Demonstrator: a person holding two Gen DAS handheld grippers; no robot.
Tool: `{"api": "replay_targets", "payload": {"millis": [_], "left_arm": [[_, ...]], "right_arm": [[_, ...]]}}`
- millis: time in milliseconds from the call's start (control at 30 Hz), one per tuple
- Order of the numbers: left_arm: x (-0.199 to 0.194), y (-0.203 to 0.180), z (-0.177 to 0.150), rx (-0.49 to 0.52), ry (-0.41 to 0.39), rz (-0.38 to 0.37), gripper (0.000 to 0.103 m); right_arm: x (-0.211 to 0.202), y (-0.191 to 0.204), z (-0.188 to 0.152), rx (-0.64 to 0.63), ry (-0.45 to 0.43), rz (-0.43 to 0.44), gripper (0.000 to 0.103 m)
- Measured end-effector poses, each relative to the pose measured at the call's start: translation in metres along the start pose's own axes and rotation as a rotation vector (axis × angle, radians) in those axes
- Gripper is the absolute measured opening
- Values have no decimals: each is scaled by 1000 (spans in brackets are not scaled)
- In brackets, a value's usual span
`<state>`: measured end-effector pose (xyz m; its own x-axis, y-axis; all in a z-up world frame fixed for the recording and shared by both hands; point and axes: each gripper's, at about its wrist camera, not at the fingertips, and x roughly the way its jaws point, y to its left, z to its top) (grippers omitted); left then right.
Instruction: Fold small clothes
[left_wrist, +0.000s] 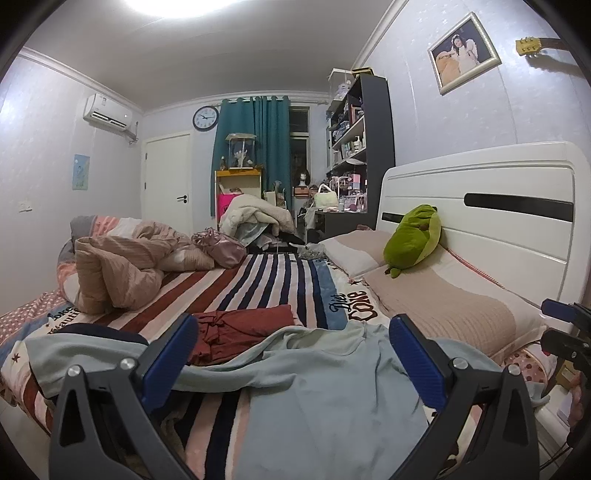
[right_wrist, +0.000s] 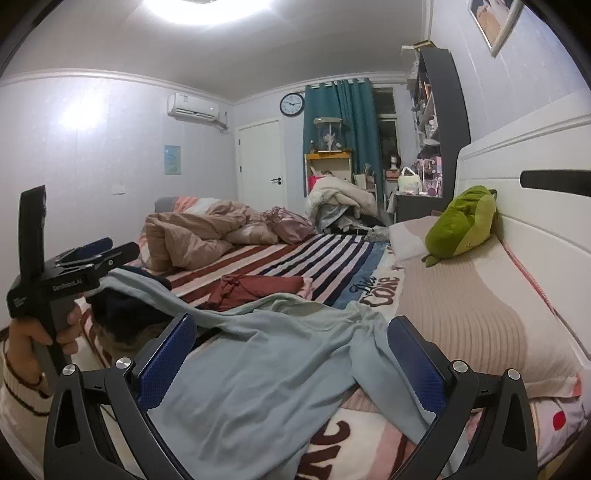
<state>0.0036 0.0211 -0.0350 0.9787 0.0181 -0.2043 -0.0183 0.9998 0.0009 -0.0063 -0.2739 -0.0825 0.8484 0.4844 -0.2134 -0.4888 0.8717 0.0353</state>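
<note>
A light blue garment (left_wrist: 317, 387) lies spread and rumpled across the striped blanket, with a dark navy part at its left end (right_wrist: 125, 306). Behind it sits a crumpled dark red garment (left_wrist: 240, 326) (right_wrist: 255, 290). My left gripper (left_wrist: 295, 356) is open just above the blue cloth, which runs under both blue pads (left_wrist: 173, 354). My right gripper (right_wrist: 291, 363) is open too, low over the same garment (right_wrist: 258, 365) nearer the pillows. A hand (right_wrist: 33, 332) holds the left gripper (right_wrist: 99, 253) at the garment's left end. The right gripper (left_wrist: 554, 326) shows at the right edge.
Beige pillows (left_wrist: 436, 302) and a green plush toy (left_wrist: 413, 236) lie against the white headboard (left_wrist: 498, 206) on the right. A bunched pink duvet (left_wrist: 122, 266) and a shiny pink bag (left_wrist: 221, 247) sit on the far left of the bed. Shelves and clutter stand beyond.
</note>
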Motion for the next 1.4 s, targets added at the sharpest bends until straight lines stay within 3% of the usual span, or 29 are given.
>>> {"api": "replay_targets", "payload": {"millis": [300,467,600,733,833,933,1000,1067,1200,1233,1267,1300,1367,1400], "left_arm": [[13,7,-11,-3,54,-11,102],[50,40,-64,-76,265,-84,102],[76,73,-133,-122,474,-61,102],[86,100,-197,-227,629,-81,102],[90,110,-237,-328,725,-131,102],[90,108,-262,-428,769,-225,100],[92,104,-273,-465,792,-275,95],[98,94,-280,-484,819,-299,85],[104,78,-290,-489,838,-315,61],[102,75,-289,-491,835,-319,53],[101,72,-285,-488,831,-325,43],[100,69,-284,-478,826,-331,38],[95,63,-278,-448,820,-335,14],[90,63,-274,-438,810,-338,9]], "right_arm": [[7,-9,-16,45,54,-7,103],[38,-23,-60,141,229,58,103],[77,-31,-129,229,480,148,102],[100,-36,-191,367,634,240,88],[114,-34,-220,441,703,310,88],[127,-28,-242,504,740,370,76],[135,-26,-247,544,733,413,76],[140,-26,-247,565,728,440,74],[145,-24,-239,521,727,407,37],[144,-23,-238,518,723,401,23],[143,-24,-236,524,716,411,17],[141,-23,-234,529,705,426,11],[135,-20,-229,508,680,418,10],[131,-19,-227,498,667,413,8]]}}
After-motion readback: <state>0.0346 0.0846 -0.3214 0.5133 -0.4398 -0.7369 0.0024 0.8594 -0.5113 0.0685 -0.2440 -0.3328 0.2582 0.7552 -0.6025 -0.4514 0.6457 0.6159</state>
